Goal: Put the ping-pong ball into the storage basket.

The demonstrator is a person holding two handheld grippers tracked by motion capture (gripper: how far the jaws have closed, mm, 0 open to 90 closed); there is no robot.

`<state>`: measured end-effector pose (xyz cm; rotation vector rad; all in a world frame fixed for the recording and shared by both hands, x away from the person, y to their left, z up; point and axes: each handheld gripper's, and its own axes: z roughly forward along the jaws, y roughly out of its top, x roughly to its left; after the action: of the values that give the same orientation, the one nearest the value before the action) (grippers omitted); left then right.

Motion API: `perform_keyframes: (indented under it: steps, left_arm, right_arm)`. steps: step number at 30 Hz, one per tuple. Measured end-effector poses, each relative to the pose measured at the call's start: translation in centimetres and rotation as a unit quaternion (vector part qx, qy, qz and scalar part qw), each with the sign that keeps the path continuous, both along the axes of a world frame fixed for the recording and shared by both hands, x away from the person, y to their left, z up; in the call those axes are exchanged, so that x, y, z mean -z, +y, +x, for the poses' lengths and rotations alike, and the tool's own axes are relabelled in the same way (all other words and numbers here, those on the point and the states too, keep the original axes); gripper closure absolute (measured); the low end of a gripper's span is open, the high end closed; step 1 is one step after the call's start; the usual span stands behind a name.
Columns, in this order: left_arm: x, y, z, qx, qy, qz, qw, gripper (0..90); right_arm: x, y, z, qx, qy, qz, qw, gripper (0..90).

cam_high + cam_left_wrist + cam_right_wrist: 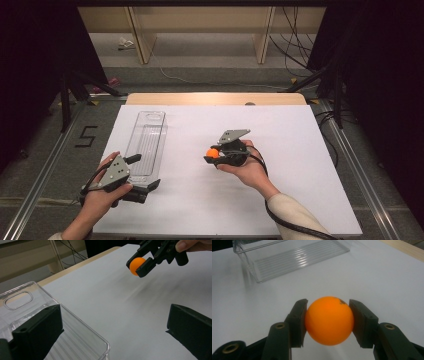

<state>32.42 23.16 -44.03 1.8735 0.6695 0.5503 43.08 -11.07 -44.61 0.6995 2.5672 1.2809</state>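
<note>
From the high view, the white worktop (300, 165) carries a long clear plastic tray (146, 142) lying lengthwise near its left edge, running from the far side toward the near side. The left gripper (142, 175) sits at the tray's near end, close to the worktop's near left corner, held in the person's left hand (100, 192), its jaws spread wide. The right gripper (214, 155) is over the middle of the worktop, held in the right hand (247, 167), and its jaws are closed on a small orange ball (213, 152), well apart from the tray.

In the left gripper view, the two black jaws stand far apart with nothing between them. The tray's (75, 327) near corner lies just beside the left jaw, its rim with an oval handle cutout farther off. Farther across the worktop (112, 302), the right gripper (140, 266) grips the orange ball (136, 265) above the surface.

In the right gripper view, the orange ball (329, 320) is pinched between both jaws, touching each pad, with a small dark mark on its top. The ribbed tray (294, 257) lies beyond it on the worktop (374, 280), empty.
</note>
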Motion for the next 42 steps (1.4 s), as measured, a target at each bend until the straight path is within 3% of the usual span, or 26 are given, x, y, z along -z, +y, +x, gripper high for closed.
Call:
perform_keyframes:
  steps: [42]
  left_arm:
    - [-0.01,-0.03,0.00,0.000,0.000,0.000,1.0000,0.0]
  right_arm:
    - [0.20,0.91,0.75,0.004,0.004,0.009,0.9999,51.4]
